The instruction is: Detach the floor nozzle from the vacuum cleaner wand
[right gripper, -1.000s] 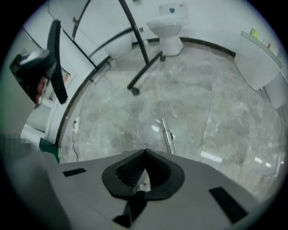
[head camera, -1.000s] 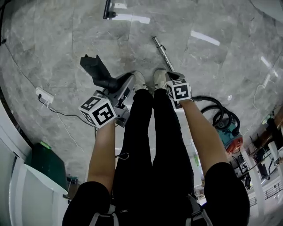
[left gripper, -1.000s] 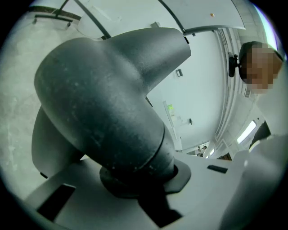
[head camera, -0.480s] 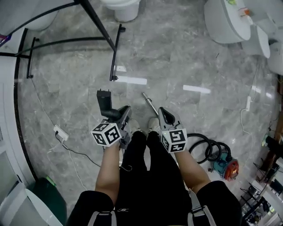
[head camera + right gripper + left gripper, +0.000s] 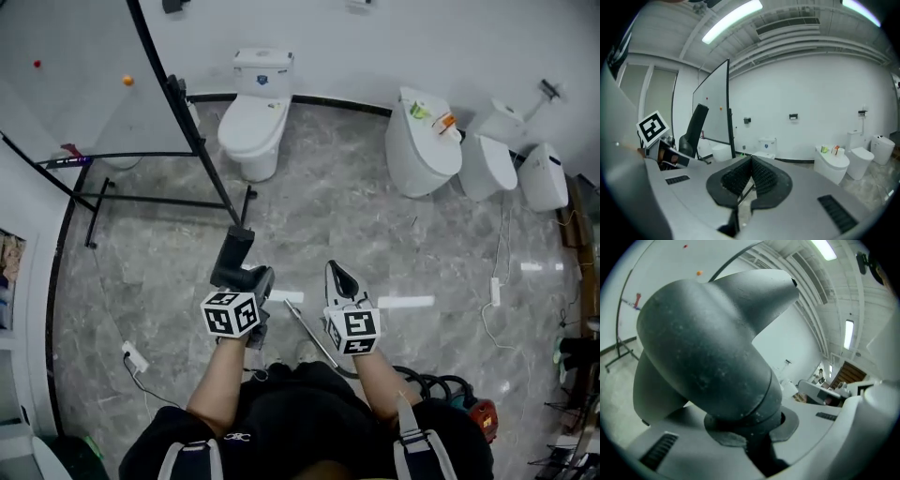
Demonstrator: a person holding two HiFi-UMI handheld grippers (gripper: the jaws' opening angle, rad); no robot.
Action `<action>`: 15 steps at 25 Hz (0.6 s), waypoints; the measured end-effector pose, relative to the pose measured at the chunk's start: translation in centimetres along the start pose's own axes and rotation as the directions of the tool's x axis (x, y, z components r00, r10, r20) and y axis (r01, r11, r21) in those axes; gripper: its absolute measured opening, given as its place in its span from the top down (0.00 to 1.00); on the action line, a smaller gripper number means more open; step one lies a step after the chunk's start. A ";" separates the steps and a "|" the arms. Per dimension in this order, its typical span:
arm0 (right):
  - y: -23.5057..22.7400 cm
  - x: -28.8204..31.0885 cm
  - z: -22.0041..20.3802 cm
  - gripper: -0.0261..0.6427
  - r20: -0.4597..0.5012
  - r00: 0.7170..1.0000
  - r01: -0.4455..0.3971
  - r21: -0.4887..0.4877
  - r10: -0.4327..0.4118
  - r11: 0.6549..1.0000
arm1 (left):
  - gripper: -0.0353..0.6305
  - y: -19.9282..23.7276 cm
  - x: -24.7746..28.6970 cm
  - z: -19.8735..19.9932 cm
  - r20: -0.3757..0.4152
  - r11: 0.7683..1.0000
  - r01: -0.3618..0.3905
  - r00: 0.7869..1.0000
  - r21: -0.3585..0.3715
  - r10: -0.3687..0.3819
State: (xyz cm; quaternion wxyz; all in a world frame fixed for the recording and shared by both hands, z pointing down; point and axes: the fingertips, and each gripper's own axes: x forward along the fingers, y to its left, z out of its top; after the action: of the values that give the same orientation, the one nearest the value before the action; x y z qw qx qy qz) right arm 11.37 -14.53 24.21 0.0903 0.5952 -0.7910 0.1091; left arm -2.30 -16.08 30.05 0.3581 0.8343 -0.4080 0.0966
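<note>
Matt, dusty plastic floor nozzle (image 5: 703, 357); glossy marbled stone floor (image 5: 356, 225).

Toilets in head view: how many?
4 toilets: one by the back wall left of centre, a bigger one right of centre, two smaller at far right. Another may hide behind the black frame at left.

No writing can be read.
The cubes on the left gripper (image 5: 249, 281) and the right gripper (image 5: 338, 274) bear only black-and-white square marker patterns, with no letters or digits. A small blue label (image 5: 265, 66) on the cistern of the white toilet (image 5: 251, 127) is too small to make out.
</note>
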 end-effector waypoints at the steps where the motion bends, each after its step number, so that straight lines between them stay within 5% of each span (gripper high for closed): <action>1: -0.9 -0.7 2.3 0.94 0.030 0.999 0.014 -0.001 -0.014 1.000 | 0.85 -1.6 -0.2 1.2 0.002 0.999 -0.003 1.000 0.043 0.003; 5: -3.3 -3.4 10.2 0.94 0.155 0.986 0.047 0.087 -0.060 0.995 | 0.85 -6.8 -2.5 6.3 0.033 0.988 -0.007 0.999 0.155 0.002; 8: -2.7 -4.5 13.9 0.94 0.214 0.977 -0.017 0.154 -0.017 0.988 | 0.85 -9.3 -4.8 9.4 0.078 0.978 -0.010 0.997 0.208 -0.006; 15: -0.3 -6.1 18.0 0.94 0.290 0.956 -0.064 0.085 0.037 0.994 | 0.85 -12.2 -7.7 13.0 0.176 0.976 -0.012 0.984 0.217 -0.027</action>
State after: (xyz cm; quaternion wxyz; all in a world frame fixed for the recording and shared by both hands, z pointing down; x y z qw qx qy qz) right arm 13.09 -14.06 5.30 -0.0564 0.5878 -0.8048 0.0607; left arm 0.19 -15.19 10.76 0.2272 0.8753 -0.4220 0.0646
